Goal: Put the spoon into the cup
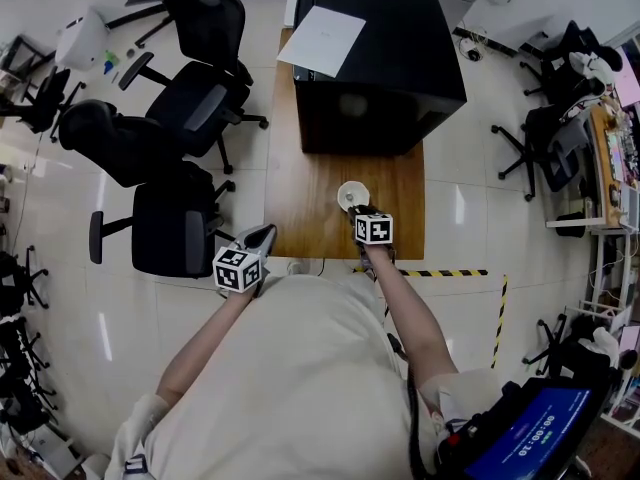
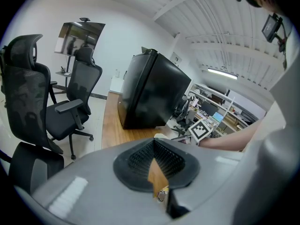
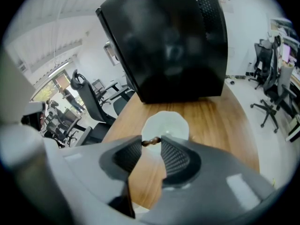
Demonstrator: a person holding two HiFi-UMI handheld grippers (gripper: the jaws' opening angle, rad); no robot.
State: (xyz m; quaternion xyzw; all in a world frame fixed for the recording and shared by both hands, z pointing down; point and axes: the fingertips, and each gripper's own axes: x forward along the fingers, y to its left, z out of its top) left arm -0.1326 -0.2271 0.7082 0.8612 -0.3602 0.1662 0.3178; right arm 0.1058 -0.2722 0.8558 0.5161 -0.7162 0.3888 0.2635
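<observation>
A white cup (image 1: 350, 196) stands on the wooden table (image 1: 300, 198), in front of a big black box (image 1: 375, 63). In the right gripper view the cup (image 3: 165, 125) lies just beyond the jaw tips. My right gripper (image 3: 151, 142) is shut on a small brown spoon (image 3: 151, 142), which is pinched crosswise between its tips, right over the cup's near rim. The head view shows this gripper (image 1: 358, 211) pointing steeply down at the cup. My left gripper (image 1: 264, 234) hovers by the table's front left corner, and its pads (image 2: 140, 159) meet at the tips with nothing held.
A sheet of paper (image 1: 322, 40) lies on the black box. Black office chairs (image 1: 180, 118) stand left of the table, one (image 1: 170, 230) close to my left gripper. Yellow-black tape (image 1: 450, 273) marks the floor at the right. More chairs (image 1: 545, 138) stand at the far right.
</observation>
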